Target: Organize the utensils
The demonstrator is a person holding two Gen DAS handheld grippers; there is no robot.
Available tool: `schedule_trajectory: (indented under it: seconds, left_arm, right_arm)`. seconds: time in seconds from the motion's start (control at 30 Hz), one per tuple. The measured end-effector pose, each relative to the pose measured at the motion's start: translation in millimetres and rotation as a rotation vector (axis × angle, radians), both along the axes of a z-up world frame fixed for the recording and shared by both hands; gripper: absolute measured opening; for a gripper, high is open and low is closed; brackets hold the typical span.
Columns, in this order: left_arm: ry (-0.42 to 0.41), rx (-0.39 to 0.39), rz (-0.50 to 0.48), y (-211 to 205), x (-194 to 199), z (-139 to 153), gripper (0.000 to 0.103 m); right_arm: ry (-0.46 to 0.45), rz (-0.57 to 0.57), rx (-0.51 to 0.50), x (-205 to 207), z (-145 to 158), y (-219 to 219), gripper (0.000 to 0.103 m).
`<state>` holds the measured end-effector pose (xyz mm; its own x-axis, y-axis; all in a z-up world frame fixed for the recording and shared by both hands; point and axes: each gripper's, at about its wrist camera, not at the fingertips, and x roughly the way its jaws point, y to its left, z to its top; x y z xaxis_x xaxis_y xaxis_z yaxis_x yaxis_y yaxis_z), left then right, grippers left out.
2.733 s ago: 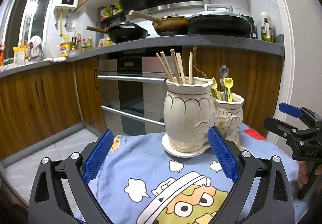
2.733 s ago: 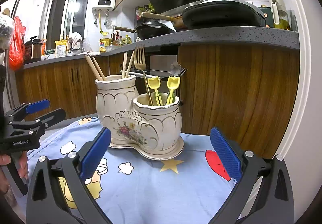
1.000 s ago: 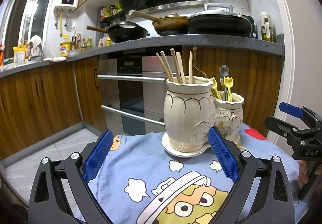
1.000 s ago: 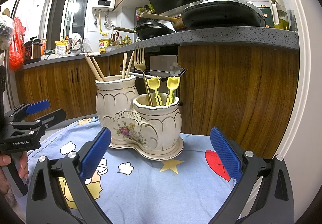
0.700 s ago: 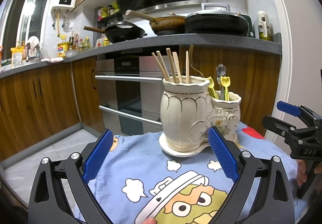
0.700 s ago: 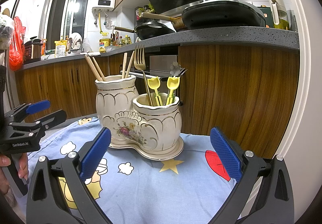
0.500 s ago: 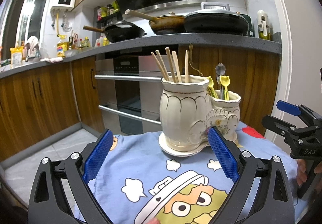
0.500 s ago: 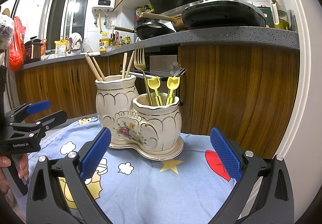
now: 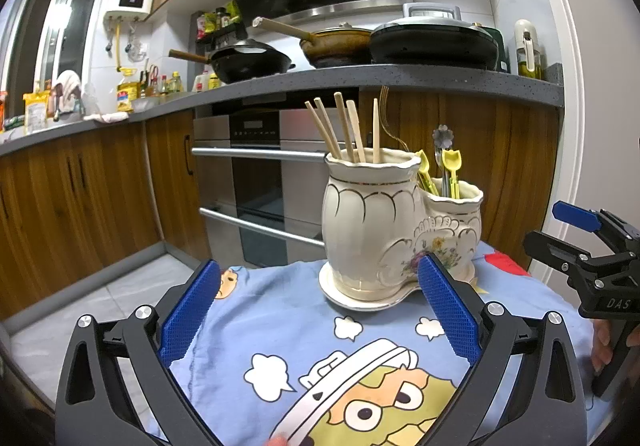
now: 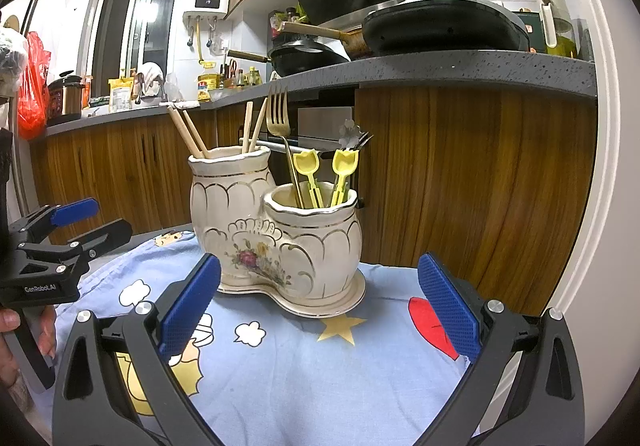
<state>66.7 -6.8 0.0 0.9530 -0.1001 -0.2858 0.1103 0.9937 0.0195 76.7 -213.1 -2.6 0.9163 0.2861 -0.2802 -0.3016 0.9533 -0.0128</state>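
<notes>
Compared with a moment ago, the cream ceramic double-pot utensil holder (image 9: 394,234) sits slightly more to the left ahead of the left tongs (image 9: 320,306), whose blue-padded jaws are spread wide and hold nothing. It stands on the blue cartoon-printed cloth (image 10: 304,358), just ahead of the right tongs (image 10: 318,304), also spread and empty.

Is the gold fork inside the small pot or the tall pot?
Inside the small pot: the gold fork has its handle entering that rim, beside the yellow picks.
</notes>
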Motion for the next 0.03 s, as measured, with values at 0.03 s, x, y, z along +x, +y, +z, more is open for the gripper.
schedule_trajectory:
  seconds: [0.03]
  left_arm:
    - [0.0, 0.0, 0.001, 0.0, 0.0, 0.0, 0.098]
  right_arm:
    - [0.005, -0.005, -0.002, 1.5, -0.3, 0.0, 0.097]
